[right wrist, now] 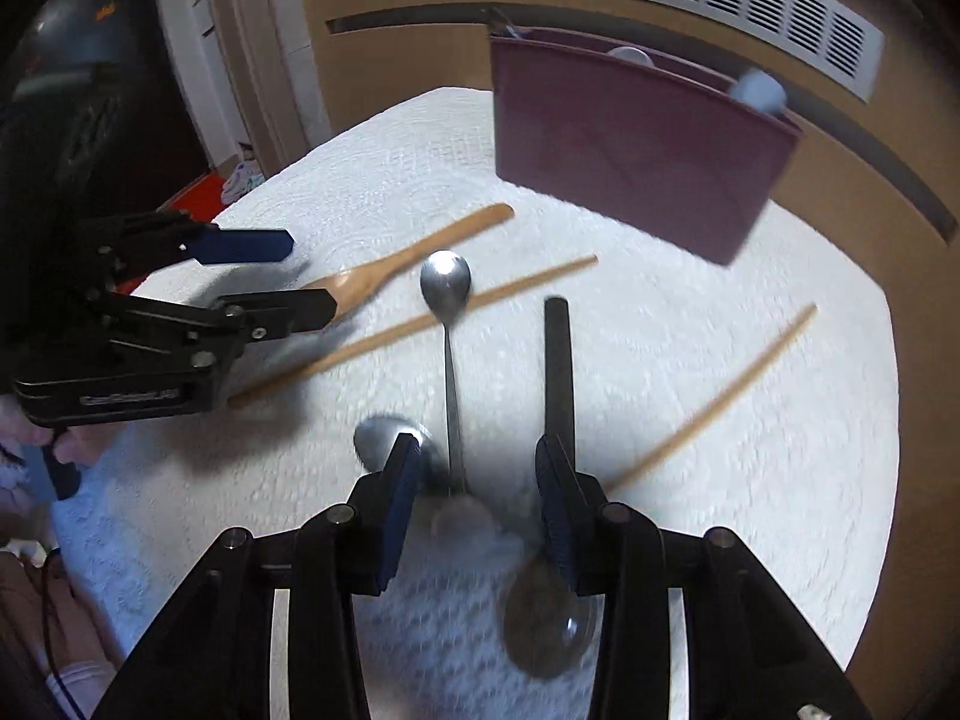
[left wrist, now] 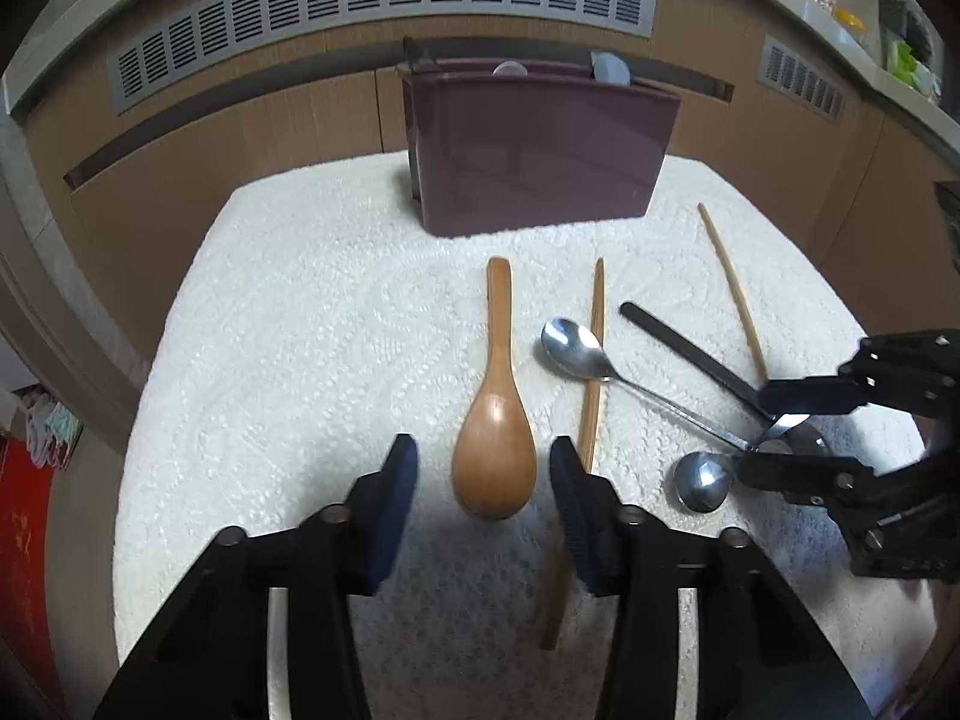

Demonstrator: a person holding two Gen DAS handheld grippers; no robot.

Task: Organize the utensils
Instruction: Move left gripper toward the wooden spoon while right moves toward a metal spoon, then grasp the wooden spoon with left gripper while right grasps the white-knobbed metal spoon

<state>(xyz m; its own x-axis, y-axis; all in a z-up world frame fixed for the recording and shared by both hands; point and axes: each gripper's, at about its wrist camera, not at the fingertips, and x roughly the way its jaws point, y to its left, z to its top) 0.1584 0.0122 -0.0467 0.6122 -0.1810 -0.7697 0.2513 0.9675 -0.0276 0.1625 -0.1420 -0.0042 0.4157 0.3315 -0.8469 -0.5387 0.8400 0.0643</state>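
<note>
Lying loose: one wooden spoon, two chopsticks, perhaps three metal spoons; both hand-held grippers part-open, gripping nothing.

A home (likely kitchen): wooden cabinets, vent grille, utensil holder.

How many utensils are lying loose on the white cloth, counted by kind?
Wooden spoon: 1
Wooden chopsticks: 2
Steel spoons: 2
Black-handled spoon: 1
Total: 6
</note>
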